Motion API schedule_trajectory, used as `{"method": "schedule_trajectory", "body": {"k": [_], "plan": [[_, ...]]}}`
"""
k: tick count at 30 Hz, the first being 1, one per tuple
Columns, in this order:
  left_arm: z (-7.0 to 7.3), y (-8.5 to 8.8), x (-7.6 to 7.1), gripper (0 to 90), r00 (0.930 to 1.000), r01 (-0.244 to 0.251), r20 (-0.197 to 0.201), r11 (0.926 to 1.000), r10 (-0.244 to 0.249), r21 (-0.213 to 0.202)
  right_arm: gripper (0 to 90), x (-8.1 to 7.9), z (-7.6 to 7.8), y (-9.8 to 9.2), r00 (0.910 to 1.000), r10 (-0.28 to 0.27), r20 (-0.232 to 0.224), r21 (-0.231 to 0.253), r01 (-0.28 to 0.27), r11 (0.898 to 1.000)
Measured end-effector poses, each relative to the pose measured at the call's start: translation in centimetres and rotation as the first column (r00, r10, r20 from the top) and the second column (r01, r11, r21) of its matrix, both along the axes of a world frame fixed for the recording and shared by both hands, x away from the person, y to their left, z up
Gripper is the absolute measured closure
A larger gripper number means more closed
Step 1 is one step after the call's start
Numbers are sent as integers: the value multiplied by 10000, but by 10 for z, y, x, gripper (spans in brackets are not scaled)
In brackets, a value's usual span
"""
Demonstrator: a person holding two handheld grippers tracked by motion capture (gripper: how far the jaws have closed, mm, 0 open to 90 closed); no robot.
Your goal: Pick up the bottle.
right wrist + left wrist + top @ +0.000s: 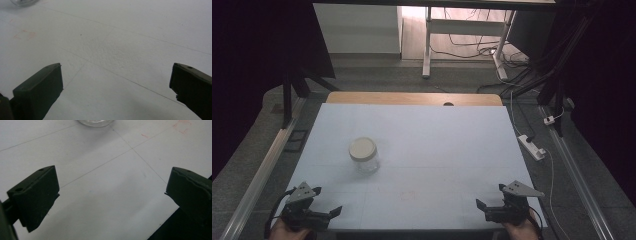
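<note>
Jar (95, 122) cut off by top edge in both gripper views, only base seen. Hands (287, 231) cropped at high view's bottom edge.

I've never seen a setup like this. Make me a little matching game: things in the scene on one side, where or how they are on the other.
Things:
1. jar
2. left tongs
3. right tongs
4. power strip

Descriptions:
A. on the floor, right of the table
B. open, near edge, right corner
C. upright, lidded, left of the table's middle
D. open, near edge, left corner

Pairs: 1-C, 2-D, 3-B, 4-A
</note>
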State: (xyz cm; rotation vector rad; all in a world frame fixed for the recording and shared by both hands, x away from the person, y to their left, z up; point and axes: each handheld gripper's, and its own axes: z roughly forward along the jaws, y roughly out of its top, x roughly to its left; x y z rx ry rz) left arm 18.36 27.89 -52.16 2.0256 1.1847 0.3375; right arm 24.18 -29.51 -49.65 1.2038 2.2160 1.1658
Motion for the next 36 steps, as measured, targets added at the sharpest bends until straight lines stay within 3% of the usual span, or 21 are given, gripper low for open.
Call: {"method": "schedule_trajectory", "body": {"k": [9,26,36], "plan": [[0,1,2,0,9998,-104,-173,9999,102,-93,0,0,-1,5,9980,625,-120,-220,-627,9978],[0,0,2,0,9995,-184,-262,9998,184,2,0,1,-1,4,9965,798,-241,-105,-801,9967],[4,-3,2,0,10000,17,-32,10000,-18,-80,0,2,-1,3,9967,760,-290,-14,-761,9971]]}}
